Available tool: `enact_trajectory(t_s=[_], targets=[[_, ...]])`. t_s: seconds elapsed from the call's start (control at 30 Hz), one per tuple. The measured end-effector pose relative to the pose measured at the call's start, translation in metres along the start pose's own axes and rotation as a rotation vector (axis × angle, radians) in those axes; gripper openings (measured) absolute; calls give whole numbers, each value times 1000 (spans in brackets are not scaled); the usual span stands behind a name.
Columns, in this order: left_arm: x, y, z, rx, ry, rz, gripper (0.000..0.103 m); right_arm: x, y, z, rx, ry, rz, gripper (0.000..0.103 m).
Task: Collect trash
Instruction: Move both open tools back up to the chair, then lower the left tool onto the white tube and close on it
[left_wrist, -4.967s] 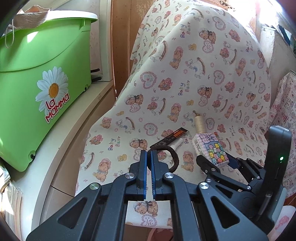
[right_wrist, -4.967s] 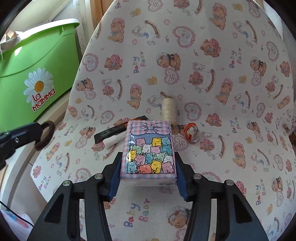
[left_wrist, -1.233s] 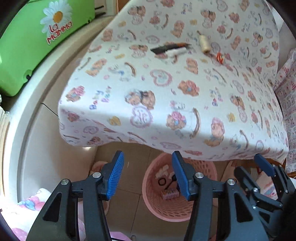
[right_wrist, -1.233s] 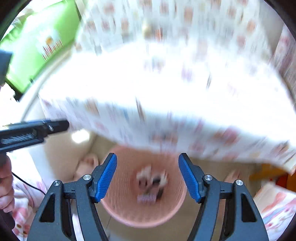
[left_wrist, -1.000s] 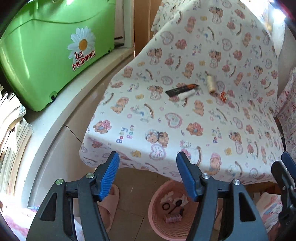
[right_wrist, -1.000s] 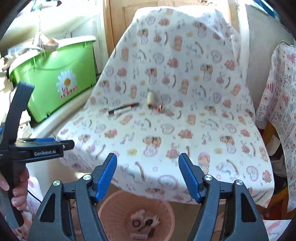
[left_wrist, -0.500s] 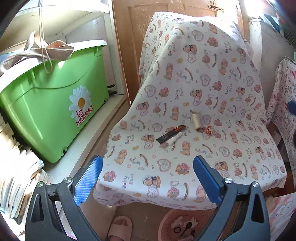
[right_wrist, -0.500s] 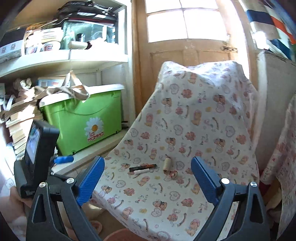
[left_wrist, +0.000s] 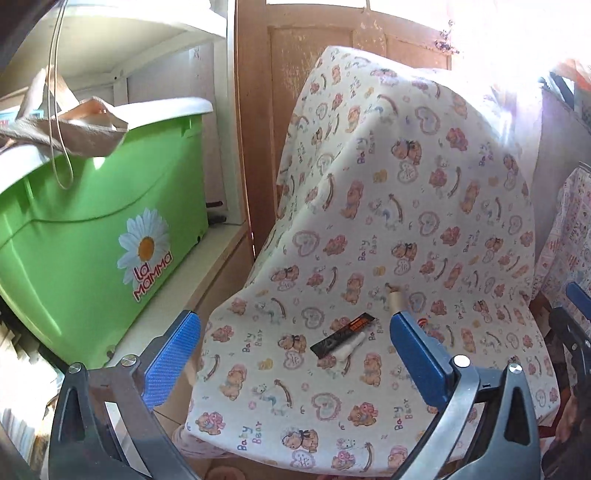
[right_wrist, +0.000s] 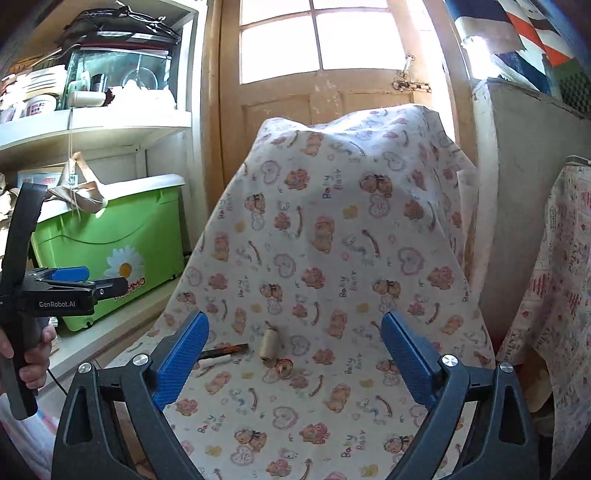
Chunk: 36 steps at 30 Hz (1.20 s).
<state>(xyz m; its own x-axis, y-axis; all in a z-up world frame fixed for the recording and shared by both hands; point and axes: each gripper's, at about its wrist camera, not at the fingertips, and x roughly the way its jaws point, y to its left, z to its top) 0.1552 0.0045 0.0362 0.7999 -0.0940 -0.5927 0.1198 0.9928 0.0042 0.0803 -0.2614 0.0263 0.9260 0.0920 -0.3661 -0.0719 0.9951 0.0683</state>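
Both raised from pink basket, left hand-held gripper (left_wrist: 295, 354) and right hand-held gripper (right_wrist: 293, 354) gaping empty; apparently thread spool (right_wrist: 268, 347) on chair.

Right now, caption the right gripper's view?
Open right gripper faces thread spool and black wrapper on a bear-print chair cover.

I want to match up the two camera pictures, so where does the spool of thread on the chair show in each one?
Left wrist: spool of thread, right of centre, just above the right finger.
Right wrist: spool, low and left of centre, between the fingers.
Shared landmark: the green bin.
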Motion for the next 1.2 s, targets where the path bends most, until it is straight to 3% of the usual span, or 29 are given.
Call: enact_trajectory(t_s=[0.13,0.23,0.4,0.57,0.67,0.8,0.83,0.9,1.03,1.2], targets=[[32,12,-20,-17,84,1,102,19,4,-10,-19,70,7,96],[58,13,-23,-19,177,-86,102,36,13,-18,-54,125,16,96],[87,8,-22,22,190,-110,99,57,32,-29,-96,171,41,96],[109,3,-21,141,174,-134,74,69,46,-34,-126,189,74,96],[121,-5,-25,177,215,-175,60,77,51,-36,-146,203,66,96],[130,-23,-34,227,263,-228,47,98,52,-40,-178,285,-31,95],[132,-27,-36,231,271,-236,46,103,51,-42,-193,308,-53,91],[137,-32,-39,235,283,-253,43,110,45,-44,-156,344,-33,84],[149,-42,-46,235,324,-297,26,115,27,-43,-9,374,23,84],[148,-46,-48,245,324,-308,16,115,20,-41,24,370,16,83]])
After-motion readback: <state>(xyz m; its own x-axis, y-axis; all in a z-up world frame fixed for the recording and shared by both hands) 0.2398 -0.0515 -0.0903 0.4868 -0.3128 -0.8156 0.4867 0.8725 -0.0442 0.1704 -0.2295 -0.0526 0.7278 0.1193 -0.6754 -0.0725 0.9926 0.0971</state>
